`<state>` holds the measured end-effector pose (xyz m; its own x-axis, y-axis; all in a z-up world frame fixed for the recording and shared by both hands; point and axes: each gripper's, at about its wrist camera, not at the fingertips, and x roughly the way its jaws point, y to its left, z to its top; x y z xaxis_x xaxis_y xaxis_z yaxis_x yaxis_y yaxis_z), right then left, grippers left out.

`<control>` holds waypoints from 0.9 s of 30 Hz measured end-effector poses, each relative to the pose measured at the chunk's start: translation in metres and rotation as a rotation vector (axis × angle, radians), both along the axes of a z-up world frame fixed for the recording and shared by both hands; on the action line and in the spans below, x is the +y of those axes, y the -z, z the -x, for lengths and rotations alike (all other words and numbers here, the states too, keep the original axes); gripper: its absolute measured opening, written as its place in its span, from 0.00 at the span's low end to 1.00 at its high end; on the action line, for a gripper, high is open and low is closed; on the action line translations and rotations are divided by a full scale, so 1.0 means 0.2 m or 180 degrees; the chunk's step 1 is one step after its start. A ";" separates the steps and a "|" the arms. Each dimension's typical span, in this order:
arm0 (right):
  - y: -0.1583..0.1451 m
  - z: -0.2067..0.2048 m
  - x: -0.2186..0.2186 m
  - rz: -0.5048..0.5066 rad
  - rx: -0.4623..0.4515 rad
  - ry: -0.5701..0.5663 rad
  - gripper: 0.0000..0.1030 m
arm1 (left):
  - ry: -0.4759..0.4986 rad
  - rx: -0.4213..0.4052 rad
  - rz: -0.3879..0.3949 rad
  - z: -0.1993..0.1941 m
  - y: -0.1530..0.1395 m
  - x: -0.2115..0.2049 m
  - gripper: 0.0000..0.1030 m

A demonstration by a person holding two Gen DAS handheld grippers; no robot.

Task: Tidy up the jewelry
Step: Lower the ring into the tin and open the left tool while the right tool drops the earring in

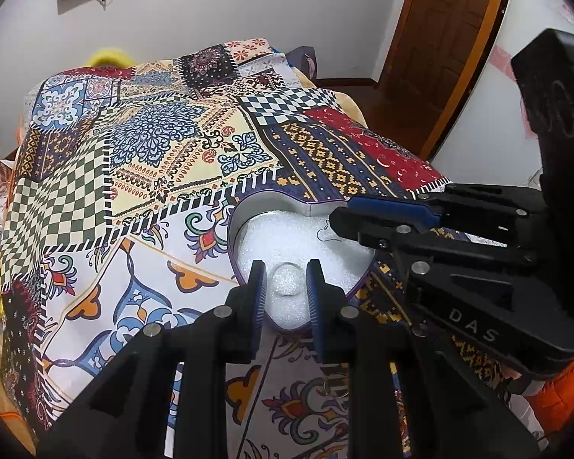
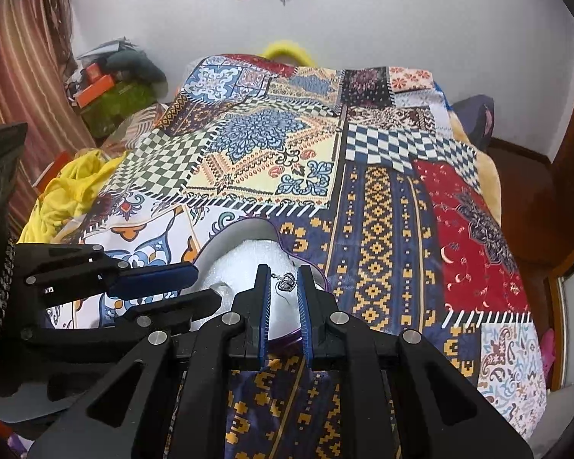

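We note a small silver crown-shaped earring (image 2: 286, 282) between the right gripper's (image 2: 284, 298) clenched fingers, over the white foam of a purple-rimmed heart-shaped tin (image 1: 271, 199). That tin lies on the patchwork-covered bed (image 1: 141, 145). The left gripper (image 1: 286, 283) hovers over it, fingers narrowly parted, grasping nothing.

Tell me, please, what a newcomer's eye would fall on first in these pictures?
First, the busy patchwork-print bedspread covering the whole bed. Next, the heart-shaped tin lined with white foam, at the near edge. Over it the right hand-held gripper dangles a small silver earring, while the left hand-held gripper frames a round dent in the foam.
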<state>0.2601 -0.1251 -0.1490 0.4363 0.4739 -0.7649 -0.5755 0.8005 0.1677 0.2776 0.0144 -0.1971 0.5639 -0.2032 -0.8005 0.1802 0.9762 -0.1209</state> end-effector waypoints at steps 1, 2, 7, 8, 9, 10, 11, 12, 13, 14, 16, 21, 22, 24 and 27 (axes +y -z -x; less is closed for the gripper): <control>0.00 -0.01 0.00 0.0002 0.0019 -0.0005 0.12 | 0.0004 0.0004 -0.0007 0.00 0.00 0.00 0.20; 0.01 -0.01 0.00 0.0007 0.0039 -0.0009 0.12 | 0.0002 0.0009 -0.0012 0.00 0.00 0.00 0.20; 0.00 -0.02 -0.01 -0.0025 0.0150 -0.0034 0.12 | -0.0005 0.0015 -0.0001 0.00 0.00 0.00 0.20; 0.00 -0.01 -0.01 -0.0018 0.0146 -0.0031 0.12 | -0.0008 0.0009 0.0000 0.01 -0.01 0.00 0.20; -0.01 -0.01 -0.01 -0.0003 0.0134 -0.0028 0.13 | -0.0013 0.0000 0.0002 0.01 -0.02 0.01 0.20; -0.01 0.00 -0.01 0.0011 0.0118 -0.0029 0.13 | -0.0019 -0.0011 0.0005 0.02 -0.03 0.01 0.20; -0.02 0.00 -0.01 0.0023 0.0098 -0.0026 0.14 | -0.0030 -0.0029 0.0006 0.03 -0.04 0.01 0.20; -0.03 0.01 -0.01 0.0036 0.0074 -0.0019 0.15 | -0.0039 -0.0041 0.0002 0.04 -0.05 0.02 0.22; -0.04 0.02 -0.01 0.0053 0.0042 -0.0011 0.15 | -0.0059 -0.0065 -0.0013 0.05 -0.06 0.02 0.23; -0.05 0.02 -0.01 0.0051 0.0030 -0.0012 0.16 | -0.0071 -0.0088 -0.0025 0.06 -0.08 0.03 0.26; -0.07 0.04 -0.02 0.0040 0.0012 -0.0013 0.17 | -0.0097 -0.0143 -0.0049 0.08 -0.11 0.04 0.29; -0.13 0.10 -0.04 0.0082 -0.0116 0.0040 0.19 | -0.0177 -0.0203 -0.0036 0.14 -0.18 0.08 0.33; -0.15 0.12 -0.04 0.0082 -0.0141 0.0044 0.20 | -0.0189 -0.0212 -0.0038 0.15 -0.18 0.08 0.33; -0.17 0.15 -0.05 0.0086 -0.0188 0.0052 0.29 | -0.0209 -0.0231 -0.0035 0.17 -0.20 0.08 0.36; -0.20 0.21 -0.05 0.0118 -0.0278 0.0047 0.33 | -0.0227 -0.0249 -0.0036 0.22 -0.23 0.09 0.38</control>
<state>0.2178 -0.1350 -0.1093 0.5088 0.4389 -0.7406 -0.5746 0.8138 0.0875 0.2342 0.0324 -0.1510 0.6375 -0.1515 -0.7554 0.1186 0.9881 -0.0981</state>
